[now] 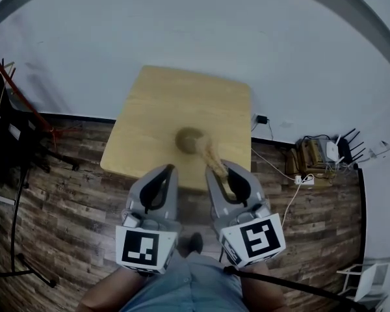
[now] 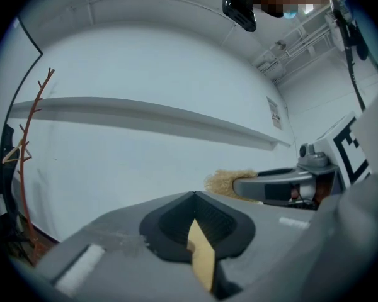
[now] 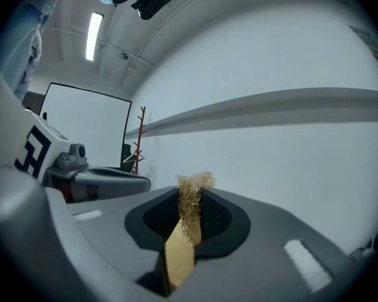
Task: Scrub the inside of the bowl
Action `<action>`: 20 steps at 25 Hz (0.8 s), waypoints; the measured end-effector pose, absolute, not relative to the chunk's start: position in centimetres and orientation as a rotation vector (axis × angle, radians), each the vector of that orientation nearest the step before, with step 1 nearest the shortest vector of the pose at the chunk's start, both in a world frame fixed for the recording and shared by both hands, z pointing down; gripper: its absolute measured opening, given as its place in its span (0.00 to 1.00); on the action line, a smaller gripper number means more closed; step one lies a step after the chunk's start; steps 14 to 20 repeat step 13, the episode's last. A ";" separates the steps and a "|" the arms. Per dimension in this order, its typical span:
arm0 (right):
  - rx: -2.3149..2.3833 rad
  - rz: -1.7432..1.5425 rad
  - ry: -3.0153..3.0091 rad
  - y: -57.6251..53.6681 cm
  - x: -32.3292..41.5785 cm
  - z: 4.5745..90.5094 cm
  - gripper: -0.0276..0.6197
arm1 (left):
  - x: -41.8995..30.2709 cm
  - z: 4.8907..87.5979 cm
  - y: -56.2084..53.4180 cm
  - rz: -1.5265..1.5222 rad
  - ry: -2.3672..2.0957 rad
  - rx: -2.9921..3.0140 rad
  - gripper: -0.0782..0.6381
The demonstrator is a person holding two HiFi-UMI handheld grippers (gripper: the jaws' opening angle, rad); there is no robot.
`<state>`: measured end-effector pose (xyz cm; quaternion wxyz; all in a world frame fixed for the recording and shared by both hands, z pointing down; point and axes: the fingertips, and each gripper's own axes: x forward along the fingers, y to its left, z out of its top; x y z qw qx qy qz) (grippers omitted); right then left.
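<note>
A small dark bowl [image 1: 186,137] stands near the front edge of the light wooden table [image 1: 182,96]. My right gripper [image 1: 220,169] is shut on a tan fibrous scrubber [image 1: 211,155], which reaches up to the bowl's right rim. The right gripper view shows the scrubber [image 3: 190,203] pinched between the jaws of that gripper [image 3: 188,197]. My left gripper [image 1: 168,169] hangs beside it, just short of the table's front edge. Its jaws are shut with nothing between them [image 2: 194,197]. The left gripper view also catches the scrubber [image 2: 225,182] in the right gripper [image 2: 283,186].
Dark wood-plank floor [image 1: 71,174] surrounds the table. A red-brown coat stand [image 1: 3,77] and dark equipment stand at the left. Cables, a power strip [image 1: 304,180] and a router [image 1: 331,149] lie on the floor at the right. A white wall lies beyond.
</note>
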<state>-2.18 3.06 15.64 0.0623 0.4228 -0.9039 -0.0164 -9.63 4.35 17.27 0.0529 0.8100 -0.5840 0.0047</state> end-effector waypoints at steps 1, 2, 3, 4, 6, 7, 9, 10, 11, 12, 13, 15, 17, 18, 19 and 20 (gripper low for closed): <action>1.279 -0.053 -2.727 3.0 -2.3 15.7 0.14 | -9.7 17.3 4.3 0.011 -1.769 2.466 0.14; 1.280 -0.055 -2.722 2.9 -2.5 15.7 0.14 | -9.7 17.4 4.2 0.011 -1.764 2.471 0.14; 1.281 -0.055 -2.717 2.9 -2.6 15.8 0.14 | -9.7 17.5 4.1 0.015 -1.757 2.477 0.14; 1.282 -0.055 -2.713 2.8 -2.7 15.9 0.14 | -9.8 17.6 4.0 0.019 -1.751 2.481 0.14; 1.285 -0.057 -2.706 2.6 -2.9 15.9 0.14 | -10.0 17.6 3.8 0.025 -1.740 2.486 0.14; 1.286 -0.060 -2.705 2.5 -3.1 15.8 0.14 | -10.1 17.6 3.7 0.024 -1.736 2.488 0.14; 1.284 -0.067 -2.705 2.4 -3.6 15.8 0.14 | -10.5 17.5 3.5 0.018 -1.733 2.492 0.14; 1.283 -0.071 -2.705 2.4 -3.8 15.8 0.14 | -10.6 17.5 3.5 0.016 -1.732 2.495 0.14; 1.281 -0.074 -2.704 2.4 -4.0 15.8 0.14 | -10.8 17.5 3.4 0.015 -1.731 2.498 0.14; 1.280 -0.076 -2.703 2.3 -4.2 15.8 0.14 | -10.9 17.6 3.3 0.015 -1.730 2.500 0.14; 1.280 -0.078 -2.703 2.3 -4.3 15.8 0.14 | -11.0 17.6 3.3 0.016 -1.729 2.503 0.14; 1.280 -0.078 -2.703 2.3 -4.3 15.8 0.14 | -11.0 17.6 3.3 0.016 -1.729 2.503 0.14; 1.280 -0.078 -2.703 2.3 -4.3 15.8 0.14 | -11.0 17.6 3.3 0.016 -1.729 2.503 0.14; 1.280 -0.078 -2.703 2.3 -4.3 15.8 0.14 | -11.0 17.6 3.3 0.016 -1.729 2.503 0.14; 1.280 -0.078 -2.703 2.3 -4.3 15.8 0.14 | -11.0 17.6 3.3 0.016 -1.729 2.503 0.14; 1.280 -0.078 -2.703 2.3 -4.3 15.8 0.14 | -11.0 17.6 3.3 0.016 -1.729 2.503 0.14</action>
